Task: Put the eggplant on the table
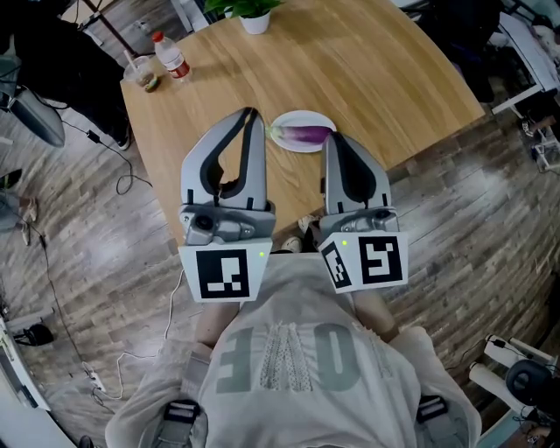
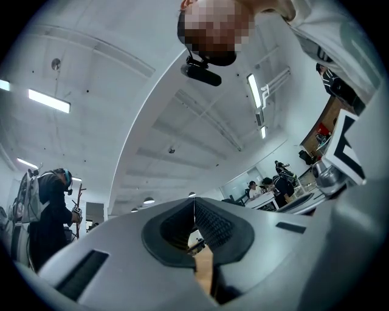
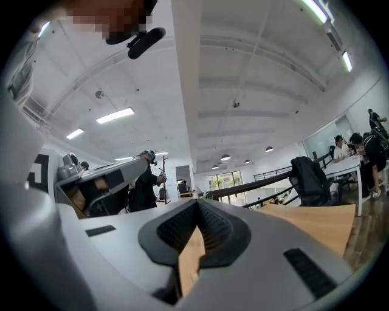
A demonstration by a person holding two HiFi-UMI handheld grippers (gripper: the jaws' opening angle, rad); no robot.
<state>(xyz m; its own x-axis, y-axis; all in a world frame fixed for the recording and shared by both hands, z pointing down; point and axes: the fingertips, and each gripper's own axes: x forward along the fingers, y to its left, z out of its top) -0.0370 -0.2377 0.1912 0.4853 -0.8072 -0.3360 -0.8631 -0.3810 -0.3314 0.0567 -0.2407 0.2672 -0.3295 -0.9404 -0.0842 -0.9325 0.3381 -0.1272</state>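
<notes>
Right now the eggplant (image 1: 306, 135) lies on a white plate (image 1: 296, 116), not yet on the bare wooden table (image 1: 376, 70) that carries the plate. The left gripper (image 1: 252, 114) — jaws pressed together, nothing between them — has its tip just left of the plate. The right gripper (image 1: 332, 140), jaws likewise closed and empty, ends just right of the plate, beside the eggplant's purple end. Well beyond the plate to its left stand a water bottle (image 1: 171, 55) and a plastic cup (image 1: 140, 72); farther beyond the plate — a white plant pot (image 1: 255, 23).

The potted plant (image 1: 249, 13) is cut off by the top edge; the right tongs (image 1: 337, 140) hide the plate's (image 1: 293, 118) right rim.
</notes>
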